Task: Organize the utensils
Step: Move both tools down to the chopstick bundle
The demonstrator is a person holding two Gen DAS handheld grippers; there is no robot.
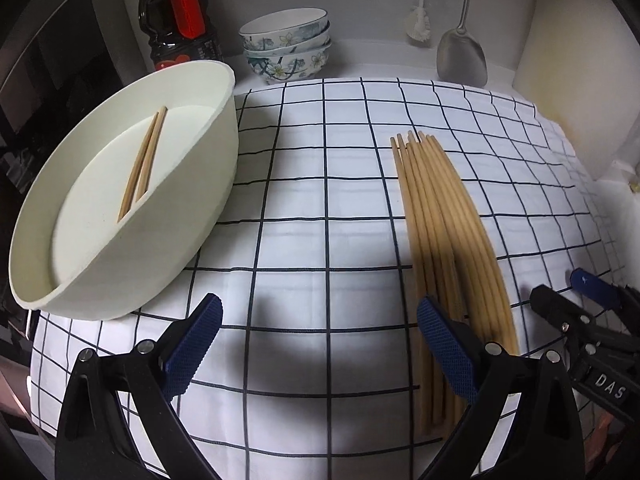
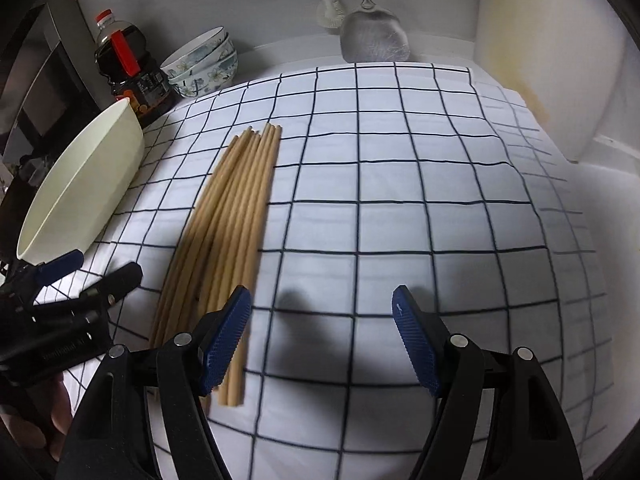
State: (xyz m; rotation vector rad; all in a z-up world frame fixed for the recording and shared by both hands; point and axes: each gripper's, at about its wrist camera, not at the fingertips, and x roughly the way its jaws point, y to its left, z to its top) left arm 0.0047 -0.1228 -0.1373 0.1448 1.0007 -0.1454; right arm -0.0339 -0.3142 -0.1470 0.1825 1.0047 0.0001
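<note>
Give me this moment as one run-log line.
left tool: open, empty | right tool: open, empty | chopstick bundle: on checked cloth | cream bowl: two chopsticks inside

Chopsticks (image 1: 444,240) right of basin (image 1: 192,184)

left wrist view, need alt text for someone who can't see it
A bundle of wooden chopsticks lies on a white grid-patterned cloth, with the open left tool hanging over the cloth beside them. To the left a cream bowl holds two more chopsticks. At the back stand stacked floral bowls, a dark sauce bottle and a metal spatula.
</note>
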